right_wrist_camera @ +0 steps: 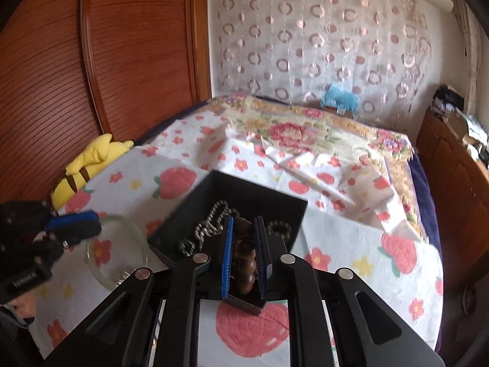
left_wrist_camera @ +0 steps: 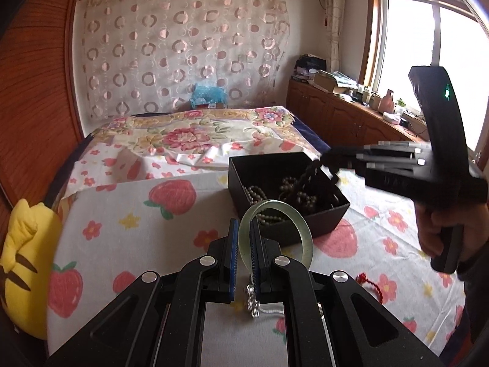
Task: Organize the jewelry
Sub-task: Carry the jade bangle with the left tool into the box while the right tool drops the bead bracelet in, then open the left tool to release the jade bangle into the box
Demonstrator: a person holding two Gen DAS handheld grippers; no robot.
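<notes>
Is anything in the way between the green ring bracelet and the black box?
Nothing visible lies between the pale green jade bangle, held in the left gripper, and the open black box. Above the box, though, the right gripper holds dark brown wooden beads.

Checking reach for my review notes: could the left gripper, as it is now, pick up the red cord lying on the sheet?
Probably not yet. The left gripper is shut on the green bangle, so its fingers are full. The red cord lies bare on the sheet, with nothing over it.

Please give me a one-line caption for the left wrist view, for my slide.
Left gripper holds a pale green bangle near the black jewelry box, while the right gripper carries dark beads above it.
</notes>
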